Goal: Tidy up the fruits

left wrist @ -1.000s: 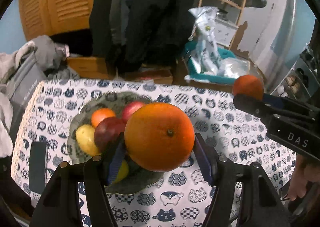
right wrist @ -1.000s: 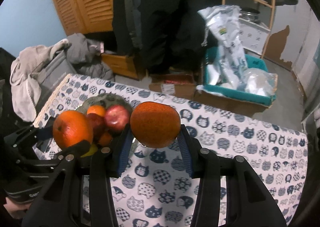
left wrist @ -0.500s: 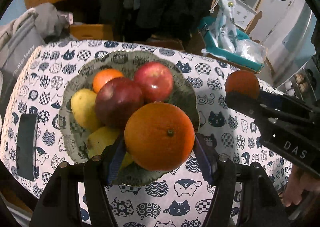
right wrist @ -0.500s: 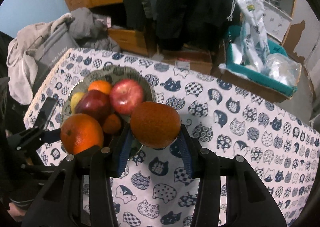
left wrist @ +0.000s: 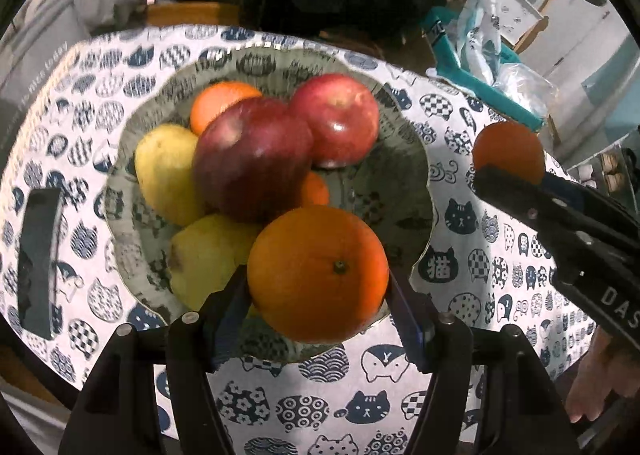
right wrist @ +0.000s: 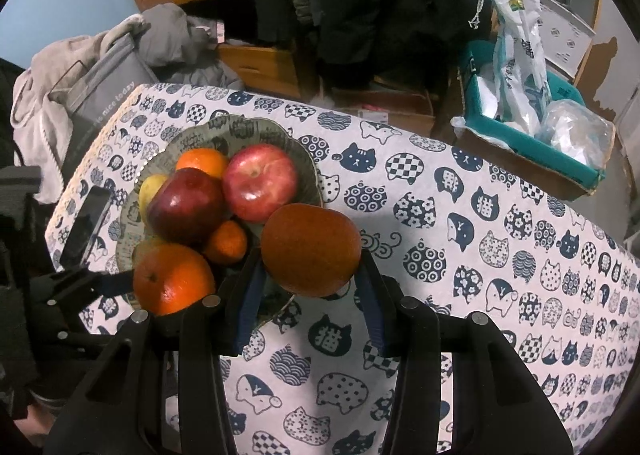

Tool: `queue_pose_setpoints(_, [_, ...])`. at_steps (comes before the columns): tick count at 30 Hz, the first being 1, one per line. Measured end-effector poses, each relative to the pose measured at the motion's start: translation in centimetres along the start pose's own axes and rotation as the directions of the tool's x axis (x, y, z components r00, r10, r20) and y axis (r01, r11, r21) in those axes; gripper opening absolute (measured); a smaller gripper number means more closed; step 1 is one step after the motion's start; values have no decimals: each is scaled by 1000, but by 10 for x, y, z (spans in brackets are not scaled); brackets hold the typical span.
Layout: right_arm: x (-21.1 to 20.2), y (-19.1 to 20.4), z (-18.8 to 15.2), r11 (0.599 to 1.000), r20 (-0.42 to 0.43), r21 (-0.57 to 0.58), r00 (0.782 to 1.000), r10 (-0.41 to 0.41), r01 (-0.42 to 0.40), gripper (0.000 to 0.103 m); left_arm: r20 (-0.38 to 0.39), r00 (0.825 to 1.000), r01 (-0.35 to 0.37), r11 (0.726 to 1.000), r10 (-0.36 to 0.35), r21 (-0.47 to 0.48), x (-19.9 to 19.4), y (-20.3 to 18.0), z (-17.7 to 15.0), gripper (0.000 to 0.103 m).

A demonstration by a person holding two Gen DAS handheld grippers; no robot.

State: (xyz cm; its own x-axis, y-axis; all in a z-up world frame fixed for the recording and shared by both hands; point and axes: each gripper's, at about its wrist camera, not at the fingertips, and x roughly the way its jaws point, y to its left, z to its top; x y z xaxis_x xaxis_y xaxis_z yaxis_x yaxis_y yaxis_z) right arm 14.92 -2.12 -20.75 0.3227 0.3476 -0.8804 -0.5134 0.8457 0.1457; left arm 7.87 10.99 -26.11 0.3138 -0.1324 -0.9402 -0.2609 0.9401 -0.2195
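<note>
My left gripper [left wrist: 318, 295] is shut on a bright orange [left wrist: 318, 273] and holds it over the near rim of the grey patterned bowl [left wrist: 400, 159]. Two red apples [left wrist: 252, 159], yellow pears [left wrist: 164, 167] and small oranges [left wrist: 218, 103] fill the bowl. My right gripper [right wrist: 310, 287] is shut on a darker reddish orange [right wrist: 310, 249], just off the bowl's [right wrist: 248, 131] right rim. That fruit [left wrist: 508, 151] shows at the right of the left wrist view, the bright orange [right wrist: 172, 279] at the left of the right wrist view.
The table wears a white cloth with blue cat prints [right wrist: 460, 247]. A dark phone [right wrist: 86, 221] lies left of the bowl. Beyond the far edge are clothes on a grey bag [right wrist: 108, 67], a dark coat and a teal box with plastic bags [right wrist: 528, 135].
Both grippers have come down toward the bowl with their oranges. The bowl and its fruit now look larger and closer in both views.
</note>
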Motion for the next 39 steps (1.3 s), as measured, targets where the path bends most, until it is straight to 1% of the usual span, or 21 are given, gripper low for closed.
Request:
queue_pose_setpoints(1, [0, 0, 0, 1000, 0, 0, 1000, 1, -1, 45, 3, 1000, 9, 1000, -9, -10, 0, 1, 0, 70])
queue_pose_setpoints(3, [1, 0, 1, 1000, 1, 2, 1000, 2, -2, 45, 38, 999, 18, 1000, -18, -14, -8, 1, 1, 79])
queue_pose_setpoints(4, [1, -1, 2, 1000, 1, 4, 1000, 3, -3, 45, 50, 999, 18, 1000, -18, -12, -12, 1, 2, 88])
queue_pose_setpoints(5, [1, -1, 2, 1000, 1, 5, 1000, 3, -3, 45, 65, 998, 20, 1000, -19, -11, -16, 1, 3, 92])
queue_pose_setpoints(6, [2, -2, 3, 1000, 1, 6, 1000, 4, -4, 44, 81, 997, 20, 1000, -19, -11, -21, 2, 4, 92])
queue_pose_setpoints(13, [10, -2, 8, 1000, -6, 9, 1000, 19, -19, 44, 96, 995, 14, 999, -10, -35, -36, 14, 5, 92])
queue_pose_setpoints(21, [30, 10, 9, 999, -44, -8, 998, 53, -54, 44, 168, 983, -63, 997, 71, -51, -57, 28, 10, 92])
queue_pose_setpoints(29, [42, 23, 10, 996, -73, -30, 994, 84, -87, 45, 178, 979, -87, 993, 101, -81, -60, 40, 10, 92])
queue_pose_setpoints(30, [41, 24, 10, 996, -71, -31, 994, 84, -86, 48, 179, 978, -89, 993, 103, -83, -61, 41, 10, 92])
queue_pose_setpoints(31, [39, 25, 11, 995, -61, -32, 994, 88, -91, 54, 182, 978, -91, 992, 105, -85, -62, 42, 9, 92])
queue_pose_setpoints(32, [36, 25, 12, 995, -52, -33, 994, 94, -96, 55, 184, 977, -93, 992, 107, -87, -63, 42, 9, 92])
queue_pose_setpoints(37, [23, 24, 16, 995, -25, -32, 995, 93, -94, 57, 194, 975, -95, 991, 112, -95, -69, 43, 10, 92])
queue_pose_setpoints(39, [15, 22, 17, 996, -8, -28, 997, 82, -82, 57, 207, 972, -91, 991, 109, -93, -74, 42, 9, 92])
